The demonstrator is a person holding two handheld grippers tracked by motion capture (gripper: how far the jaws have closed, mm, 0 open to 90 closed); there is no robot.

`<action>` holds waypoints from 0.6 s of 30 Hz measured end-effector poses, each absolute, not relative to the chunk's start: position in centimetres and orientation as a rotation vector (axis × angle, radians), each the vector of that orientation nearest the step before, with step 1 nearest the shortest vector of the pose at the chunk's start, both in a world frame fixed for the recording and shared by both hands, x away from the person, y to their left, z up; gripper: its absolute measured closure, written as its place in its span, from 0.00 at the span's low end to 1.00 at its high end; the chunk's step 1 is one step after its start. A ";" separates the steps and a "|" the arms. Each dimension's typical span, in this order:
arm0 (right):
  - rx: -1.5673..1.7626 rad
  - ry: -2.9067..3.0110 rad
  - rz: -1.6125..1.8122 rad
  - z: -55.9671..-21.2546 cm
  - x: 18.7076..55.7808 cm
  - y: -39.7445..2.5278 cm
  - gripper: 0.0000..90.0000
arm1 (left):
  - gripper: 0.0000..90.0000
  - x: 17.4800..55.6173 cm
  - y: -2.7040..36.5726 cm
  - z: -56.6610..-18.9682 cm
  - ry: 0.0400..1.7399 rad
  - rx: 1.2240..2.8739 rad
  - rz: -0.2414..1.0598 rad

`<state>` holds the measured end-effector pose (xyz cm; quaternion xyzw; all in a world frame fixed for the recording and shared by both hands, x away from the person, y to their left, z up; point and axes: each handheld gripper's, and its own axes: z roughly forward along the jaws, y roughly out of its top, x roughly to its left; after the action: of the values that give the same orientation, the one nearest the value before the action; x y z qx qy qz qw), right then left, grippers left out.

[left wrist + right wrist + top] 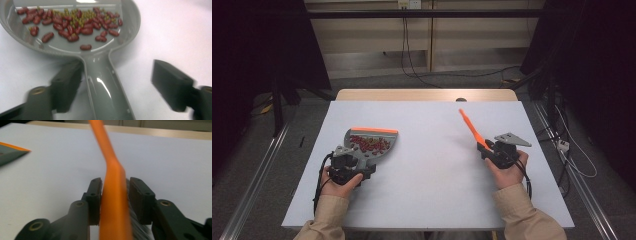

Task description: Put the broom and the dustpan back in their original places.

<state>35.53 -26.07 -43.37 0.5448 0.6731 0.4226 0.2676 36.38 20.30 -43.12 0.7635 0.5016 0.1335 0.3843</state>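
A fixed overhead camera looks forward and down across the table [427, 150], while each gripper's camera peers close along its jaws, all three sharing the grey dustpan [371, 141] [100, 75] [10, 152].

A grey dustpan [373, 141] with an orange front lip is lying flat on the table's left half, holding red beans [72, 23] and small greenish grains. An orange brush [473, 129] is sitting at the right, its handle angling up and away.
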 end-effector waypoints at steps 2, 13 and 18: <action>1.448 1.826 1.193 -43.1 35.3 -25.7 0.65 | 0.19 36.2 20.5 -42.8 1.264 1.930 0.357; 1.378 1.920 1.293 -43.6 33.7 -25.9 0.35 | 0.09 35.7 21.8 -42.3 1.091 1.877 0.386; 1.355 1.953 1.312 -44.0 32.6 -26.9 0.31 | 0.09 35.4 22.1 -42.5 1.029 1.910 0.367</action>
<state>32.65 -26.90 -44.05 0.4876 0.7031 0.4723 0.2118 35.37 22.14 -42.52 0.7738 0.4166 0.1486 0.4534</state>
